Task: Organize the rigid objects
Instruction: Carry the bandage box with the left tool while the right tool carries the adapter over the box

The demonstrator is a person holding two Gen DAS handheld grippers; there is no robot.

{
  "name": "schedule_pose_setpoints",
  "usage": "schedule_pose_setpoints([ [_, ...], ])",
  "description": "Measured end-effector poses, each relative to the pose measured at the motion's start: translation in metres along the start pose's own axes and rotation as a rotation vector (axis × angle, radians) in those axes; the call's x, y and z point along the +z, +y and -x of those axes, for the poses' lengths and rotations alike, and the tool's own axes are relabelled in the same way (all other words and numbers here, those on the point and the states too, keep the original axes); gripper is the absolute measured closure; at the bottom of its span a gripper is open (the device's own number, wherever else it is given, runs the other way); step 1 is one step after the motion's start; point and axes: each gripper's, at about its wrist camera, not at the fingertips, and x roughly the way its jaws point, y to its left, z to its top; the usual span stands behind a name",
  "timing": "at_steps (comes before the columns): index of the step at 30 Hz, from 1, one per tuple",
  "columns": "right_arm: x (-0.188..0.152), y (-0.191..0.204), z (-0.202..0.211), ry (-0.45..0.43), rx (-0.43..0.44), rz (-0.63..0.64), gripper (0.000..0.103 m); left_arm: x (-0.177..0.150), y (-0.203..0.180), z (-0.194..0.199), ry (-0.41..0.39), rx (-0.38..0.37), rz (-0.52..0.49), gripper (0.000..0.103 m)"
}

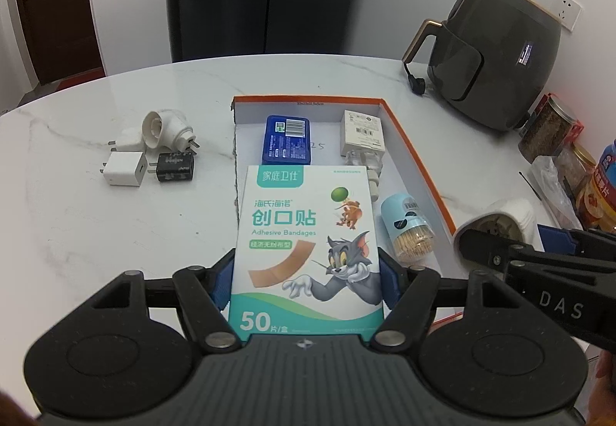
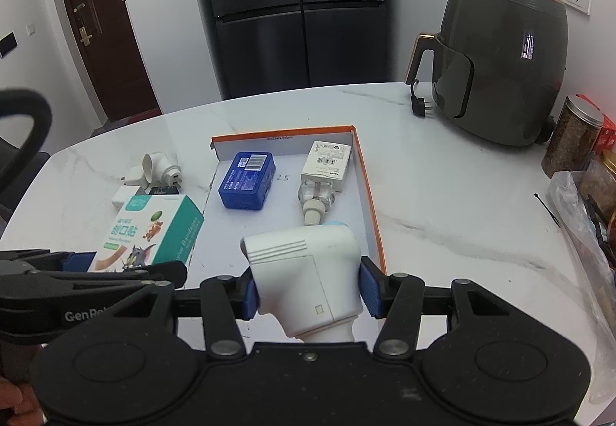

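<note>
Bandage box (image 1: 308, 249) and white plug-in device (image 2: 308, 279) held above the near end of the orange-edged tray (image 1: 419, 160), 1 per tool.

The left tool (image 1: 308, 281) is clamped across the short sides of the bandage box, whose long axis points forward toward the blue case (image 1: 287, 141) already lying in the tray; bare tray floor is judged to lie directly below and ahead. The right tool (image 2: 310, 291) is clamped on the white device above the tray's near right part. Only the left view shows the toothpick jar (image 1: 408, 225) in the tray; only the right view shows the bandage box overhanging the tray's left edge above the surface (image 2: 442, 195).
</note>
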Motion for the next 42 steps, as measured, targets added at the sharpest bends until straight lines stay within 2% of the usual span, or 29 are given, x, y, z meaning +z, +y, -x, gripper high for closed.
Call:
schedule_pose_setpoints([
  [17, 0.011, -0.002, 0.006, -0.026, 0.005, -0.002, 0.041, 0.001, -0.006, 0.002, -0.023, -0.006, -0.012, 0.031],
  [42, 0.012, -0.002, 0.0, -0.024, 0.015, -0.001, 0.041, -0.001, -0.005, 0.004, -0.013, 0.008, 0.008, 0.031],
])
